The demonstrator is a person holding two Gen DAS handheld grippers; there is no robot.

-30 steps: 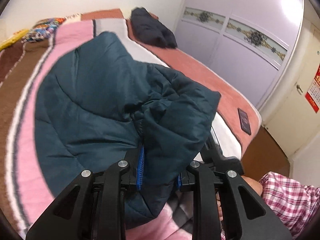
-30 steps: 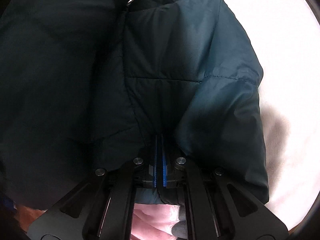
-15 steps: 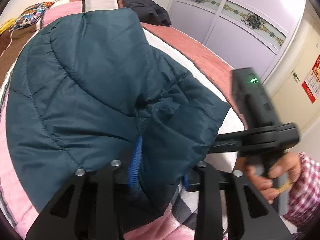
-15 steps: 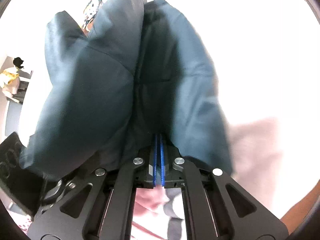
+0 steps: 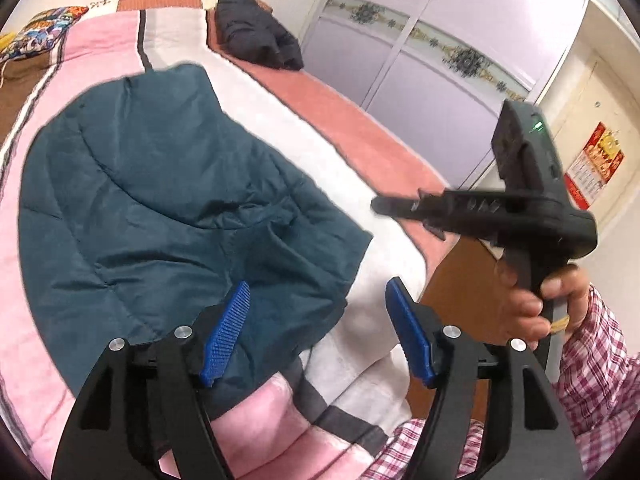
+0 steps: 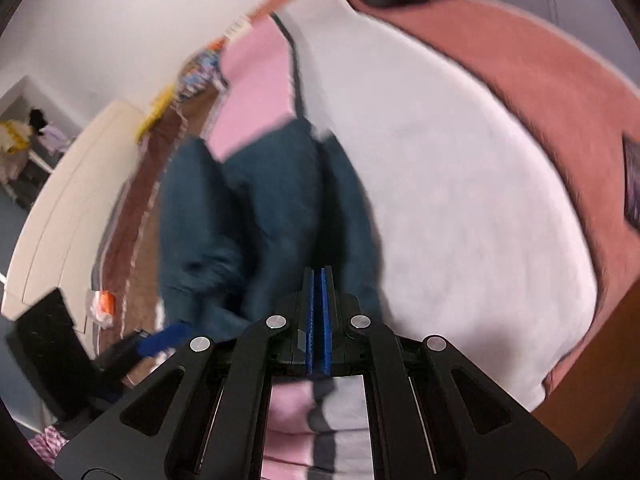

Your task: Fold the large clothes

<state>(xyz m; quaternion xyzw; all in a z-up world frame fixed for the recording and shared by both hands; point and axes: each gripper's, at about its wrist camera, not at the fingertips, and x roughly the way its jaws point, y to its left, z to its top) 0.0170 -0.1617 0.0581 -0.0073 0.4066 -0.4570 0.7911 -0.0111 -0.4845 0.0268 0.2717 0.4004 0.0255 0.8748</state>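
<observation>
A dark teal padded jacket (image 5: 160, 208) lies folded on the striped blanket (image 5: 100, 60) of the bed. My left gripper (image 5: 319, 292) hovers over the jacket's near corner. Its jaws are opening, and the blue pads (image 5: 226, 332) stand wide apart without pressing the cloth. In the left wrist view my right gripper (image 5: 376, 204) is raised above the bed's right side, held by a hand (image 5: 532, 304). In its own blurred view the right gripper (image 6: 318, 272) is shut with nothing between its pads. The jacket (image 6: 260, 208) lies beyond it, with the left gripper's blue pad (image 6: 168, 340) at lower left.
A black garment (image 5: 256, 36) lies at the far end of the bed. A lilac wardrobe (image 5: 440, 60) stands along the right, with a door and a red calendar (image 5: 596, 168) beyond it. A dark flat object (image 6: 632, 176) rests on the bed's right strip. A plaid sleeve (image 5: 592, 368) is at lower right.
My left jaws have opened and let go of the jacket fold, which now lies on the bed. My right gripper has lifted up and away from the jacket, still shut.
</observation>
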